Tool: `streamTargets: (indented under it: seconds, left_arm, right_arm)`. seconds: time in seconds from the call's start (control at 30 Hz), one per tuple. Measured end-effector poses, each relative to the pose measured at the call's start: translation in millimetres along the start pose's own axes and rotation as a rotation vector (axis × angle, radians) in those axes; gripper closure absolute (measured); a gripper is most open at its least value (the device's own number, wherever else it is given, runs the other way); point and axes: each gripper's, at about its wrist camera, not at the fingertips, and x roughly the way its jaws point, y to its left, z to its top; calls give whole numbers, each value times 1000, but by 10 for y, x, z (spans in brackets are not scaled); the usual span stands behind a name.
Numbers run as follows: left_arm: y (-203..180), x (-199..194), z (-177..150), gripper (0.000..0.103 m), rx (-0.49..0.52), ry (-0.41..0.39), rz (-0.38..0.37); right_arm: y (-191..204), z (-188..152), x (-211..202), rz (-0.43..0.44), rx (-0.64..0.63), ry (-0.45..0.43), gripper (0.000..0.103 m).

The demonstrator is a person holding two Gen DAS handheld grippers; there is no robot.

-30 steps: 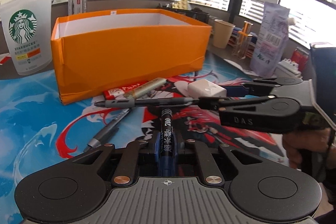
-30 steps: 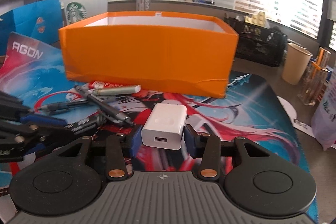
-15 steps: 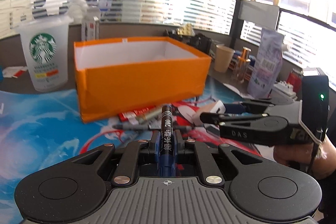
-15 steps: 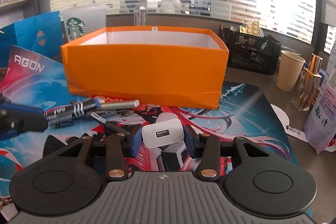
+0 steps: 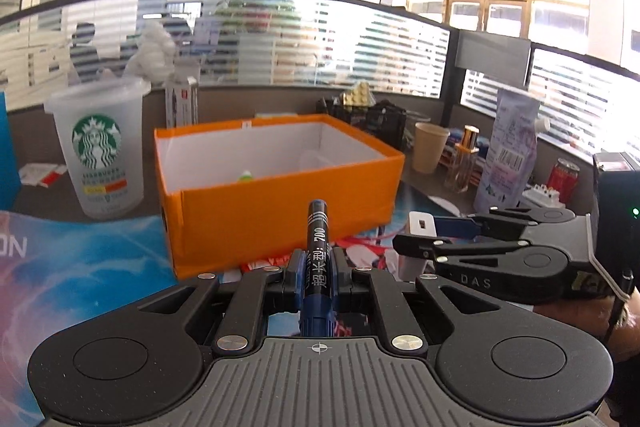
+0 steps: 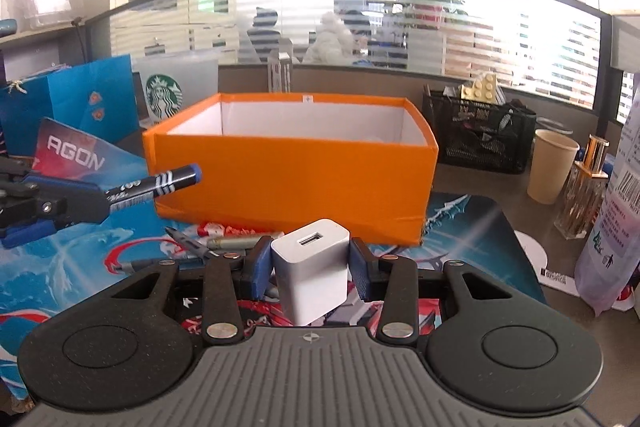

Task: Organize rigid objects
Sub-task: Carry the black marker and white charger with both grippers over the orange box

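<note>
Left wrist view: left gripper [image 5: 316, 275] clamped on dark blue marker pen [image 5: 317, 251], right gripper [image 6: 308, 267] clamped on white USB charger cube [image 6: 310, 271], both held above the mat before open orange cardboard box [image 6: 292, 179]. Neither dropped in yet. Several pens [image 6: 200, 247] remain on mat. Starbucks cup [image 5: 100, 151] beside box; path looks clear.
</note>
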Motion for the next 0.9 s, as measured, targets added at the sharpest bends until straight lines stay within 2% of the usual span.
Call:
streamTargets:
  seconds: [0.43, 0.9]
  left_arm:
    - [65, 35, 404, 92, 14, -87, 40]
    - [209, 284, 765, 92, 0, -124, 82]
  right_arm:
    - [-20, 405, -91, -5, -45, -102, 66]
    - [14, 782, 34, 13, -98, -162, 66]
